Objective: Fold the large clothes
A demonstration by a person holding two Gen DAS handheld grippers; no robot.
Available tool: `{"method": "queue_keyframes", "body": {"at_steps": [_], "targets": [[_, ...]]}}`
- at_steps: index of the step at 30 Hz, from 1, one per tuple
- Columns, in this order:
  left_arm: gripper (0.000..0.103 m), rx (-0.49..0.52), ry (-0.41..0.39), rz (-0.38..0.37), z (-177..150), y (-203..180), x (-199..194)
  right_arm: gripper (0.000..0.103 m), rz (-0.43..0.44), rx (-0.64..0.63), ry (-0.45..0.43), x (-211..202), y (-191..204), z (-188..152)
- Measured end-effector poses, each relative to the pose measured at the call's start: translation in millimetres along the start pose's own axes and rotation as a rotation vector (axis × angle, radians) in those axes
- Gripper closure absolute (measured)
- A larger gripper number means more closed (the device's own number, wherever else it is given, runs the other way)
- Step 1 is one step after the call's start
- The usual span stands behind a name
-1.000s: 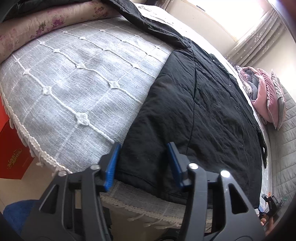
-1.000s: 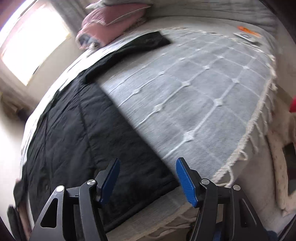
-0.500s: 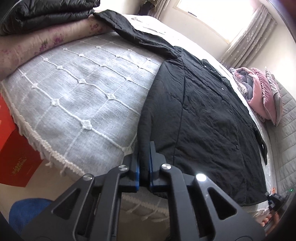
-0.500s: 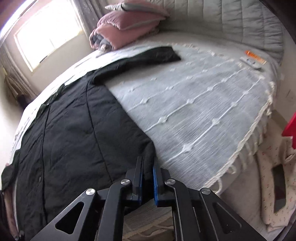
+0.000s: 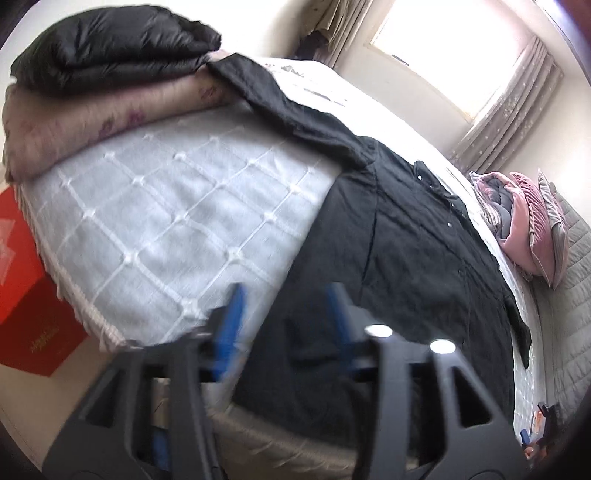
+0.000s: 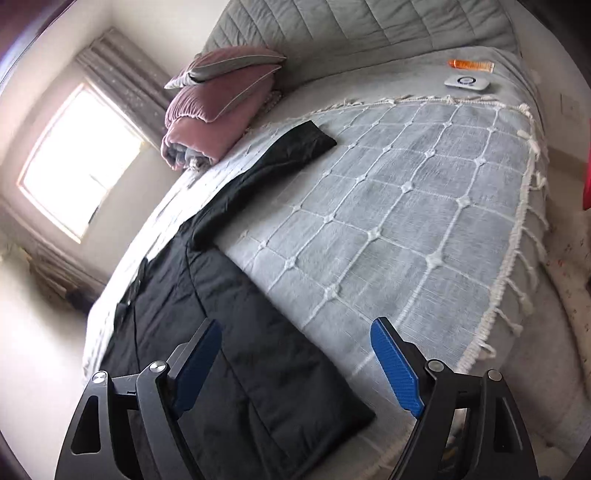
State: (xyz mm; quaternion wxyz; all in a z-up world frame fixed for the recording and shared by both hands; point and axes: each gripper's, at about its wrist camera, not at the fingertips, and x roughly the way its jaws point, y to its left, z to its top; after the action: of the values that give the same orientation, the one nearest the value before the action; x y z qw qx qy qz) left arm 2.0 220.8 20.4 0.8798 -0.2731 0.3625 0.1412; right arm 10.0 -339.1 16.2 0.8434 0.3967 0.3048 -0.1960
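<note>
Well, we cannot see our left gripper (image 5: 286, 325) sharply, because its blue pads (image 5: 232, 325) are smeared with blur. We can still see its jaws stand apart with nothing between them, just above the near hem of the coat (image 5: 406, 266). Our right gripper (image 6: 295, 362) is sharp, opened wide and holding nothing too, and it hangs over the coat's (image 6: 221, 332) near corner.

The black coat lies flat on the bed (image 6: 406, 221), front side up, with both sleeves spread out. The bed has a grey cover with white stitched squares and a fringe along the edge. The bottoms of both views are blocked by the gripper frames, so the bed's near edge is partly hidden.

Only the left view shows a folded dark coat (image 5: 110, 48) on a flowery quilt (image 5: 92, 122), and a red box (image 5: 26, 295) on the floor. Only the right view shows the padded headboard (image 6: 369, 29), an orange tube (image 6: 471, 65) and a small white thing (image 6: 467, 82) (we cannot tell what it is). Both views show the bright window (image 6: 81, 158) and the pink pillows (image 6: 221, 99).
</note>
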Motion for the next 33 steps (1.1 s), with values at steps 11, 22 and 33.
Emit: {"method": "queue_keyframes", "body": {"at_steps": [11, 22, 33], "targets": [[0.030, 0.148, 0.096, -0.064, 43, -124, 31, 0.019, 0.048, -0.164, -0.094, 36, 52, 34], [0.013, 0.298, 0.140, 0.048, 35, -210, 153, 0.019, 0.034, -0.069, 0.148, 162, 36, 140], [0.013, 0.122, 0.275, 0.024, 39, -169, 196, 0.019, 0.010, 0.326, 0.107, 253, -17, 221]]}}
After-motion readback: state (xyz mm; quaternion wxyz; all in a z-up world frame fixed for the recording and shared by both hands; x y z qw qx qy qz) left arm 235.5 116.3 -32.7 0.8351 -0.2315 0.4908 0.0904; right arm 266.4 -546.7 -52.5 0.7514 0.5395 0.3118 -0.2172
